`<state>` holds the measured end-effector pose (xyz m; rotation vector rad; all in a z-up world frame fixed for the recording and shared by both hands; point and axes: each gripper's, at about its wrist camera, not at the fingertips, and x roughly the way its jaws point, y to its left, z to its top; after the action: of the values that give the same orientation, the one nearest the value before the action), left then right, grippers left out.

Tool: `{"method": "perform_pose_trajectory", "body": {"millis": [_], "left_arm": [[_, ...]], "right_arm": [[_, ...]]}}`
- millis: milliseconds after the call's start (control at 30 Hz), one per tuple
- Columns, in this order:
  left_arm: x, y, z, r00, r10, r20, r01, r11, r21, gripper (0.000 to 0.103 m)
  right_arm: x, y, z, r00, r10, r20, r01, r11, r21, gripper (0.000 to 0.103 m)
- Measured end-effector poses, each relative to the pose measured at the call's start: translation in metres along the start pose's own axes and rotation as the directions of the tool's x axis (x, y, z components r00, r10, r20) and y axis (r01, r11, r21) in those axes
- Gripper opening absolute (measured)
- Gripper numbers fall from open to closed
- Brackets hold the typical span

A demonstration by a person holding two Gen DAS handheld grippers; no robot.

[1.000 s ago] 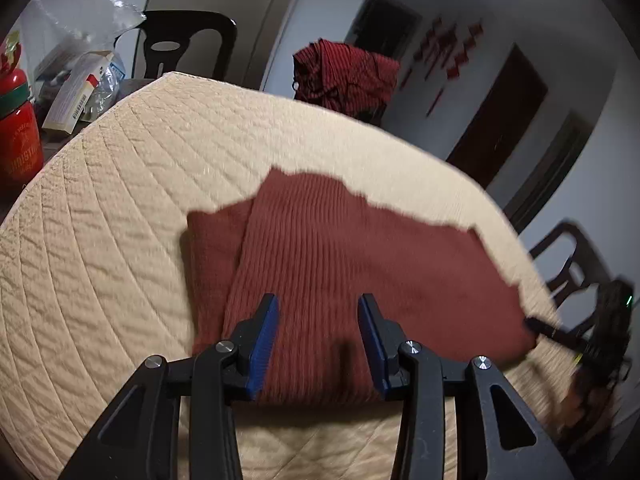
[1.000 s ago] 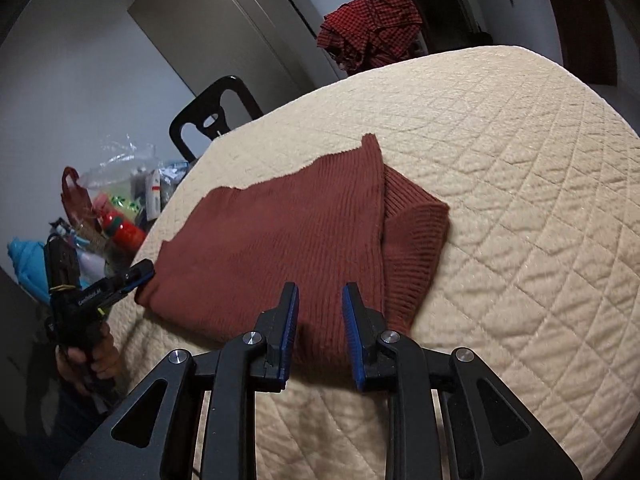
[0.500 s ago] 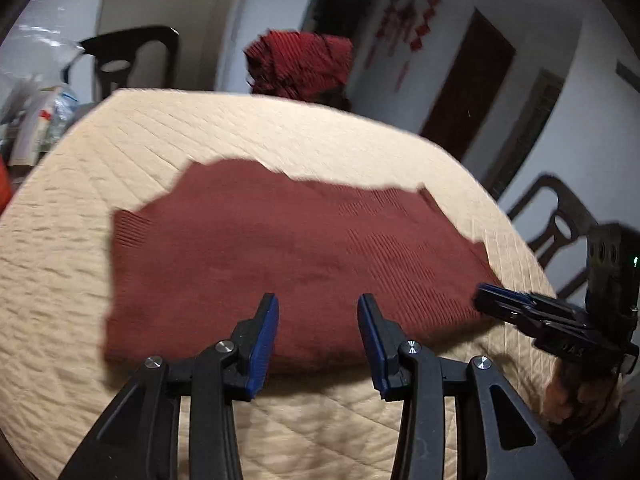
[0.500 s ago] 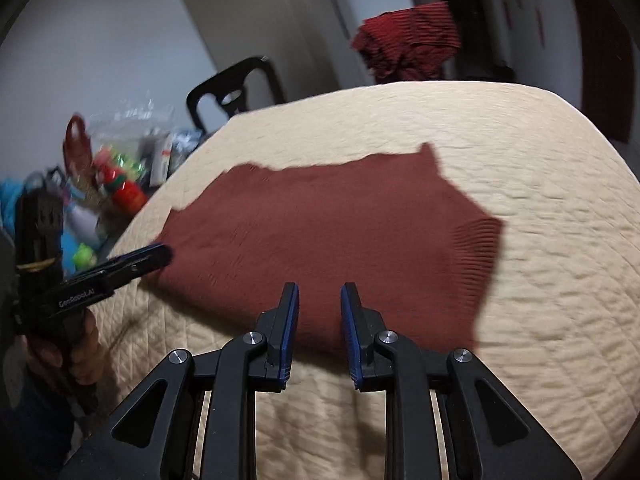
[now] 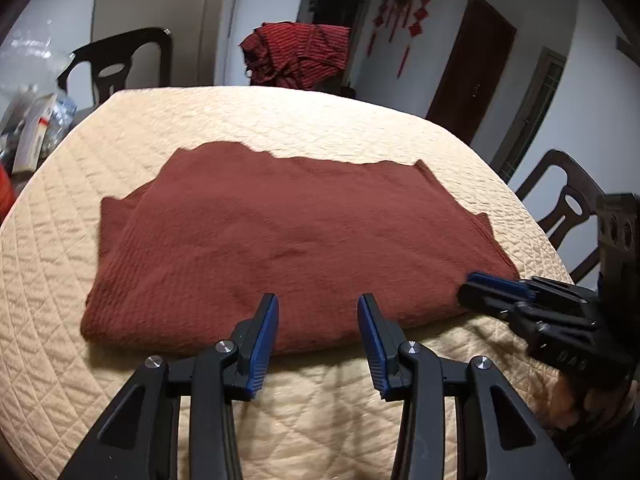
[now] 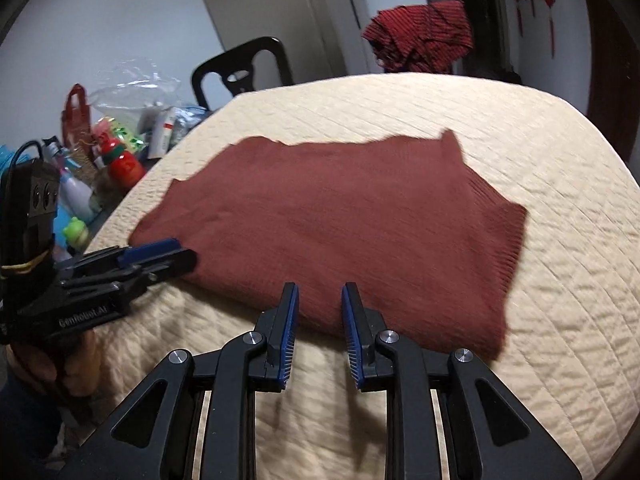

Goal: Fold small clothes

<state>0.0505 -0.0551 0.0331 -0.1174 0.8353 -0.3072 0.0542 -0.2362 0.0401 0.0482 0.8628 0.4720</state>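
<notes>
One folded sweater [image 5: 288,240] lies between two parted, empty claws.

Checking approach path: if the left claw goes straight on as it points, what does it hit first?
Probably the near edge of the brown sweater on the quilt. The open left claw points down at it; nothing lies between, though depth is unclear.

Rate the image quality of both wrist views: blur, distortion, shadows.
Left wrist view: mostly sharp, the rust sweater shows its knit; fisheye bends the quilted table into a dome, dark corners. Right wrist view: softer, motion blur smears the sweater's edges and the quilt at right; the same bulge. Both: soft shadows under the open left gripper and right gripper.
</notes>
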Motion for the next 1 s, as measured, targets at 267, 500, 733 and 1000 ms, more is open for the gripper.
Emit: {"method": "perform_pose_trajectory", "body": {"millis": [267,500,733,1000], "left_arm": [[0.019,-0.013,-0.005,0.999,0.011,-0.042,-0.009,0.999,0.052,0.044],[0.018,-0.023,-0.005,0.997,0.056,-0.045,-0.052,0.994,0.092,0.047],[0.025,-0.044,0.000,0.998,0.035,-0.047,-0.029,0.993,0.113,0.047],[0.002,-0.025,0.002,0.999,0.052,0.010,-0.053,0.997,0.058,0.047]], "right_arm": [[0.002,-0.008,-0.007,0.999,-0.025,-0.021,0.025,1.000,0.002,0.022],[-0.012,-0.034,-0.012,0.999,-0.035,-0.007,0.035,0.995,0.095,0.022],[-0.023,-0.043,-0.012,0.996,-0.082,0.024,0.079,0.991,0.108,0.022],[-0.031,-0.049,-0.016,0.996,-0.083,0.041,0.077,0.989,0.125,0.022]]}}
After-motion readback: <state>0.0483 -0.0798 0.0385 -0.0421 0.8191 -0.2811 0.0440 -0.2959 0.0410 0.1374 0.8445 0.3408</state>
